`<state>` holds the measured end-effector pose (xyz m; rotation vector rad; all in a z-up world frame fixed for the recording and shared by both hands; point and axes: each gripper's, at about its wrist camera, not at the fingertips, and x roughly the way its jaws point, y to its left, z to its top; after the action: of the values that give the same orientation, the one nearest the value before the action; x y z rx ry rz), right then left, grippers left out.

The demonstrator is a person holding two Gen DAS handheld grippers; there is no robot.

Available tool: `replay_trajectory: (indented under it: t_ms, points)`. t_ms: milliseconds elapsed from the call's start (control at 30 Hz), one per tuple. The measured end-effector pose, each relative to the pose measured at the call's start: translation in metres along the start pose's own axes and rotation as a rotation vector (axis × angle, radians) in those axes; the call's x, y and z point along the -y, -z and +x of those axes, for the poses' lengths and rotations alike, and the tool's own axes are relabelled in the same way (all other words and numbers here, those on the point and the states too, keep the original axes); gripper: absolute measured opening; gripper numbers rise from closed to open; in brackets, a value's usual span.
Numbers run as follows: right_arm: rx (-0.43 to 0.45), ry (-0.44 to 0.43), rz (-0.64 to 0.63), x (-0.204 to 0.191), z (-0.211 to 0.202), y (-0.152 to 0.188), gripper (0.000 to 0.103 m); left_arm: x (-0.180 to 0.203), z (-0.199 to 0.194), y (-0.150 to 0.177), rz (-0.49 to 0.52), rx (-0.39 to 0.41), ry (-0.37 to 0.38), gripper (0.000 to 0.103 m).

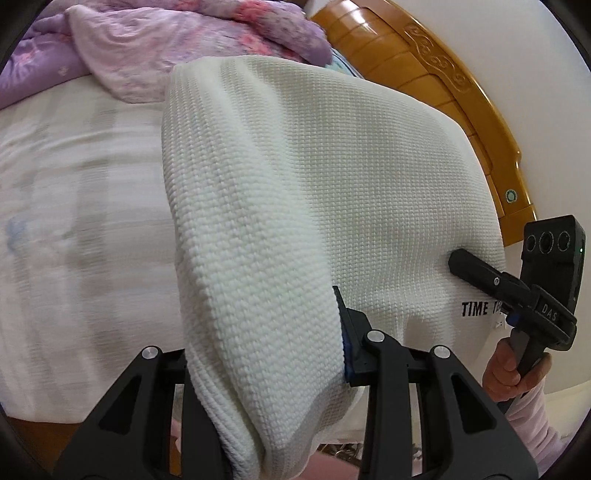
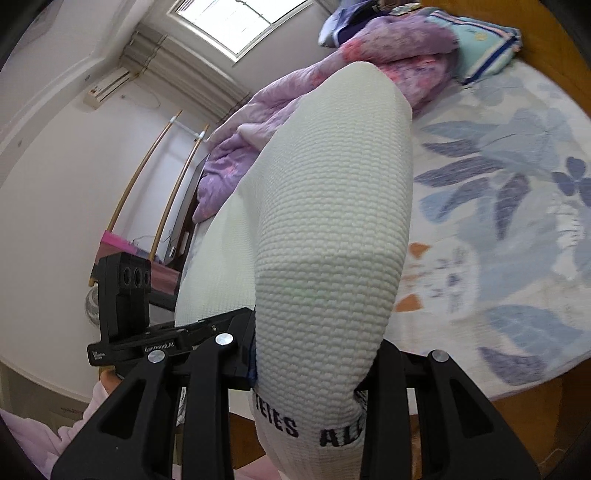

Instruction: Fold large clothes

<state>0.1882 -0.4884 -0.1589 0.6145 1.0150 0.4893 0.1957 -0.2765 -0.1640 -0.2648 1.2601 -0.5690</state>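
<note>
Holding white knit garment point(image 1: 303, 192) up off bed point(image 1: 74, 221), both grippers clamped on its near edge. Left gripper point(image 1: 295, 369): jaws narrow, thick fold of the knit pinched between them, fabric bulging over and hiding left finger, blue-padded right finger point(image 1: 351, 347) pressed against cloth. Right gripper point(image 2: 314, 373): jaws narrow too, closed on a bunched fold with black lettering point(image 2: 321, 432) just below the pinch. Same right gripper seen from left wrist view at far right point(image 1: 458, 262), fingertip touching garment beside black "TIME" print point(image 1: 476, 308), hand point(image 1: 506, 365) on its handle, pale pink sleeve point(image 1: 532, 417) below. Left gripper body seen in right wrist view at lower left point(image 2: 177, 339), just beside the garment. Garment stretched between the two grips, hanging in air over mattress, far part draping toward purple-pink floral quilt point(image 1: 192, 40) heaped at head of bed. Blue leaf-print sheet point(image 2: 498, 203) under it, blurred. Teal pillow point(image 2: 484, 44) near quilt. Carved wooden headboard point(image 1: 436, 81) behind. Window point(image 2: 240, 22), wall air conditioner point(image 2: 107, 86) in background.
</note>
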Motion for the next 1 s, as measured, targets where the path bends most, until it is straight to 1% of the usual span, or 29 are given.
replay_trajectory:
  t_ms: [67,167,200,300,367,400,467,500,533,567,600,633,667,700,733,767,800,833,867,900,967,1000]
  points:
    - [0.003,0.017,0.007,0.023,-0.016,-0.013,0.029,0.025,0.029,-0.013,-0.003,-0.014,0.016,0.034]
    - [0.007,0.036,0.014,0.062,-0.036,-0.036,0.029,0.052,0.065,-0.033,0.002,-0.03,0.026,0.034]
    - [0.005,0.038,0.021,0.074,-0.04,-0.045,0.029,0.065,0.084,-0.047,0.01,-0.032,0.024,0.034]
    - [-0.005,0.042,0.04,0.121,-0.047,-0.085,0.029,0.085,0.123,-0.076,0.026,-0.032,0.029,0.034]
    - [-0.011,0.042,0.052,0.149,-0.05,-0.111,0.029,0.096,0.152,-0.102,0.032,-0.033,0.03,0.034]
    - [-0.014,0.044,0.054,0.159,-0.051,-0.123,0.029,0.102,0.171,-0.121,0.027,-0.036,0.03,0.034]
    - [-0.027,0.04,0.069,0.195,-0.051,-0.154,0.029,0.11,0.198,-0.147,0.007,-0.043,0.025,0.034]
    - [-0.04,0.036,0.086,0.215,-0.046,-0.175,0.029,0.117,0.219,-0.168,0.001,-0.044,0.011,0.034]
    - [-0.046,0.037,0.091,0.226,-0.043,-0.186,0.029,0.124,0.234,-0.187,0.006,-0.043,-0.001,0.034]
    - [-0.053,0.039,0.095,0.239,-0.041,-0.201,0.029,0.128,0.246,-0.198,0.01,-0.042,-0.011,0.034]
    - [-0.06,0.034,0.106,0.262,-0.036,-0.221,0.029,0.133,0.265,-0.215,0.003,-0.044,-0.024,0.034]
    - [-0.065,0.03,0.116,0.279,-0.034,-0.234,0.029,0.136,0.282,-0.229,-0.014,-0.044,-0.036,0.034]
    - [-0.078,0.026,0.129,0.301,-0.028,-0.251,0.029,0.137,0.297,-0.241,-0.028,-0.045,-0.05,0.034]
    - [-0.092,0.028,0.136,0.316,-0.024,-0.262,0.029,0.14,0.318,-0.257,-0.033,-0.048,-0.07,0.034]
    - [-0.117,0.037,0.137,0.337,-0.015,-0.28,0.03,0.141,0.339,-0.271,-0.038,-0.047,-0.084,0.034]
    - [-0.129,0.042,0.134,0.352,-0.009,-0.292,0.03,0.14,0.352,-0.278,-0.044,-0.045,-0.089,0.034]
    - [-0.142,0.041,0.126,0.376,0.001,-0.309,0.03,0.139,0.376,-0.292,-0.055,-0.044,-0.096,0.034]
    - [-0.151,0.038,0.12,0.392,0.008,-0.318,0.03,0.137,0.403,-0.305,-0.067,-0.039,-0.101,0.034]
    - [-0.163,0.038,0.116,0.411,0.016,-0.329,0.03,0.134,0.418,-0.313,-0.076,-0.035,-0.104,0.034]
    - [-0.182,0.037,0.122,0.438,0.029,-0.341,0.03,0.129,0.445,-0.324,-0.098,-0.031,-0.111,0.034]
    - [-0.207,0.04,0.124,0.474,0.048,-0.354,0.03,0.119,0.493,-0.34,-0.136,-0.027,-0.131,0.034]
    - [-0.221,0.046,0.122,0.493,0.058,-0.359,0.031,0.118,0.509,-0.342,-0.134,-0.028,-0.145,0.035]
